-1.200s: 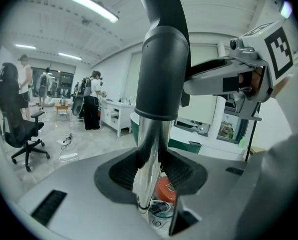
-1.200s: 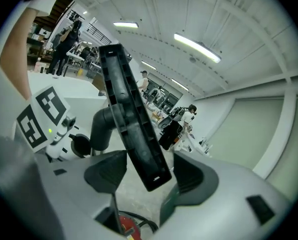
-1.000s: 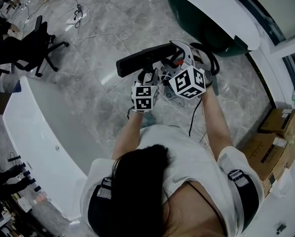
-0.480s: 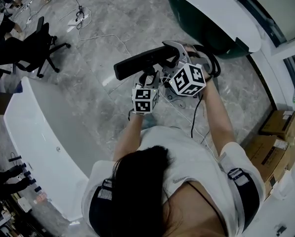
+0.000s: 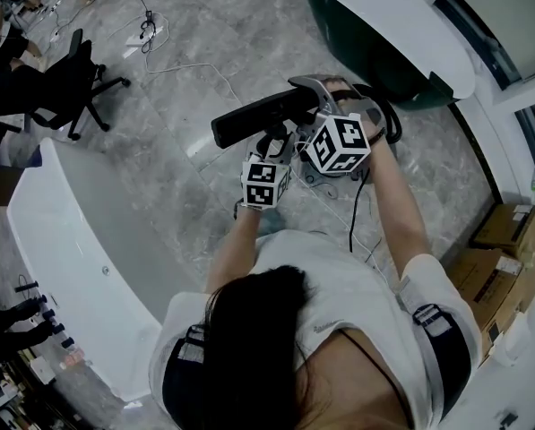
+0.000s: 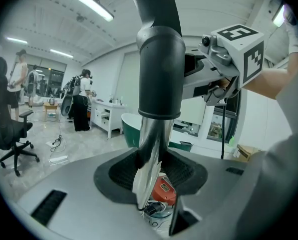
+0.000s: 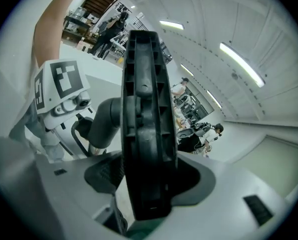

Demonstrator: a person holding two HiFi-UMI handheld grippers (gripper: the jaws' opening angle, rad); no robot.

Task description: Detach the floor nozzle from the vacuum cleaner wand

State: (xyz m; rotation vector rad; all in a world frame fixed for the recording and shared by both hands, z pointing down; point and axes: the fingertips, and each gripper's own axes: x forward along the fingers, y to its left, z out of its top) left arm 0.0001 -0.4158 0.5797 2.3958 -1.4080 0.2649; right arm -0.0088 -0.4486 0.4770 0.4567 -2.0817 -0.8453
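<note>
— What is changed from a second ago?
— The right gripper (image 7: 149, 181) is seen rolled a little. Its marker cube (image 5: 336, 144) is turned to show other faces, and the floor nozzle (image 5: 263, 115) is tilted along with it. The left gripper (image 6: 151, 174) is found where it was.
— What is seen around, largest first?
— A grey marble floor (image 5: 159, 70), a green-sided tub (image 5: 366, 56) and a black office chair (image 5: 65, 88) are seen. The nozzle is held up above the floor, in front of the person.
— And the fingers?
— The nozzle's black underside is clamped between the right fingers (image 7: 223, 194). The silver wand (image 6: 149, 154) is grasped by the left fingers (image 6: 64, 184), just below the dark grey collar (image 6: 161, 69), in which its end is seated.
</note>
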